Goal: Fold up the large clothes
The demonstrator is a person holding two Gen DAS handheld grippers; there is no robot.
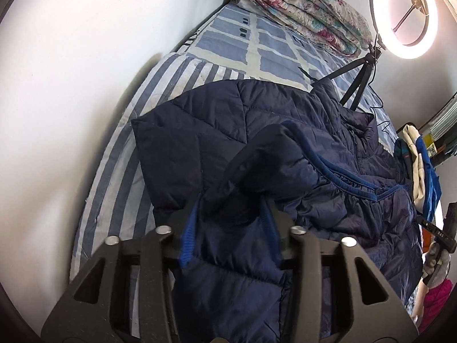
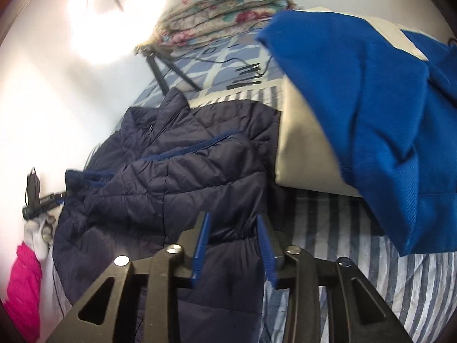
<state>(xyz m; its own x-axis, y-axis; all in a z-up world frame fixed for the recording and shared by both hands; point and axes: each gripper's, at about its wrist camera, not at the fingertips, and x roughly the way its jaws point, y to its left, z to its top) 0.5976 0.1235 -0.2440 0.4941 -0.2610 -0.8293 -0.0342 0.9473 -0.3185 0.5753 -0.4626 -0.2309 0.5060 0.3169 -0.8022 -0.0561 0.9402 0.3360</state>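
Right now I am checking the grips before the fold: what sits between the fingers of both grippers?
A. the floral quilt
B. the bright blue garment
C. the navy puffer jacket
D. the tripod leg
C: the navy puffer jacket runs between the left gripper fingers and the right gripper fingers.

We lose the navy jacket's (image 1: pixel 285 148) hem below the left gripper (image 1: pixel 234 217) at the frame's bottom. The blue garment (image 2: pixel 371 100) is blurred and cut off at right; the ring light (image 2: pixel 114 14) glares out.
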